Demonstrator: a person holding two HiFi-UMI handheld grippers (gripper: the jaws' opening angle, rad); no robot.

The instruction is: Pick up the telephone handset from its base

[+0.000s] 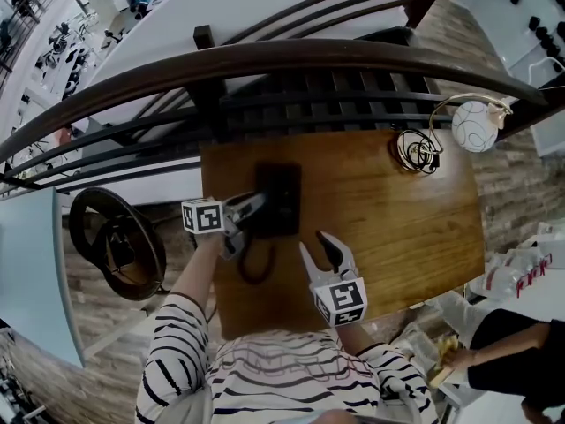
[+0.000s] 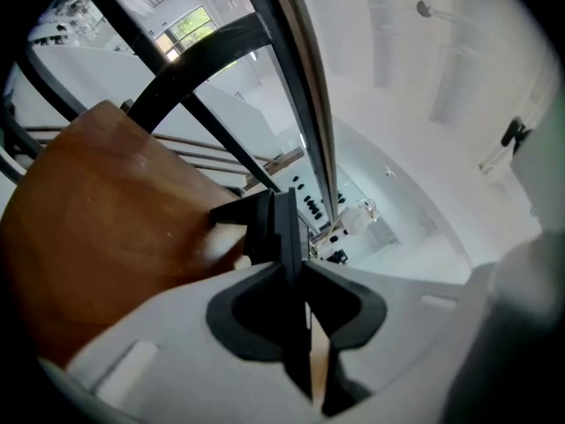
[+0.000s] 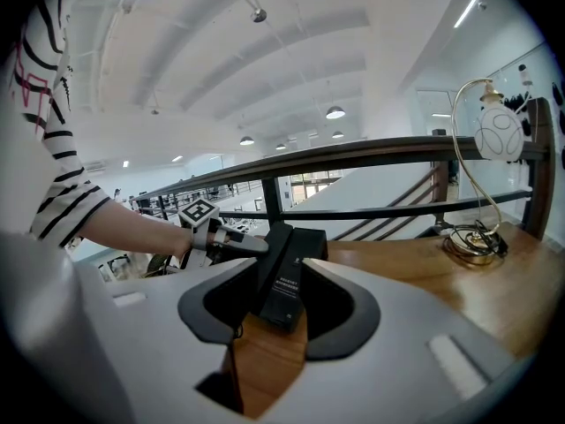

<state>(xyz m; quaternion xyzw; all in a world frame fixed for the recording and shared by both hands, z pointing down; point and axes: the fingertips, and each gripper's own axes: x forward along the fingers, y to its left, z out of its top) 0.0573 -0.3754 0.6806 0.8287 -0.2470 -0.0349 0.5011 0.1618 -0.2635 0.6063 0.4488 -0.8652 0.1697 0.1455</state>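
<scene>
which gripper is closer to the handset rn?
Left. The left gripper is on the handset, jaws closed on its edge. The right gripper hangs open short of it, on the person's side, not touching.

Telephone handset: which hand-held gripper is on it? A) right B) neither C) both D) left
D: the left hand-held gripper has its jaws clamped on the black telephone handset, while the right hand-held gripper hangs open, short of it.
</scene>
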